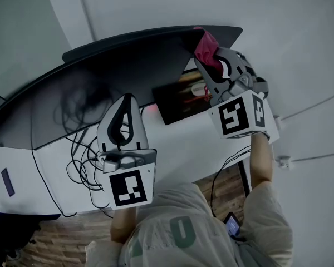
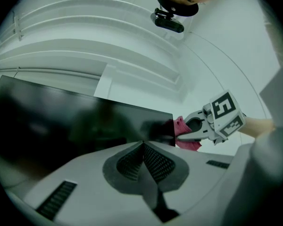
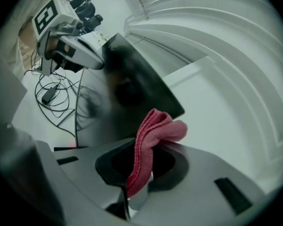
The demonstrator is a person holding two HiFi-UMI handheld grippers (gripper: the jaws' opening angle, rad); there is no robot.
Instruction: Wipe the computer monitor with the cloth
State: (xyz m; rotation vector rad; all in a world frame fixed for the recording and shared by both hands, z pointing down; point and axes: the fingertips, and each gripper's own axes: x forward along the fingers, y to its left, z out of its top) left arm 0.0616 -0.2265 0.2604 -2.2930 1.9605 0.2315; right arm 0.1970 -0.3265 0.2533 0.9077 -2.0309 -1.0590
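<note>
Right gripper view tells the most: the right gripper (image 3: 140, 167) has its jaws clamped on a pink cloth (image 3: 150, 138), pinched through a doubled fold, so a soft loop pokes out past the tips and flops to the right. From where I stand that cloth looks light, limp and a bit fluffy, with no stiffness of its own, so it will only press where the jaws push it. I'd say the grip on the bunched fold is the sensible one, leaving that loop as the wiping pad. In the head view the cloth sits at the upper right of the frame, against the right end of the wide dark monitor (image 1: 128, 65), near its top corner. The panel looks thin, glossy and easily marked, and I'd guess it could rock if leaned on, so light, even pressure suits it, cloth only, never the hard jaw tips. The left gripper (image 2: 144, 147) has its jaws shut together on nothing, hanging low centre of the head view above the white desk (image 1: 183, 143) and its tangle of cables (image 1: 78, 160).
</note>
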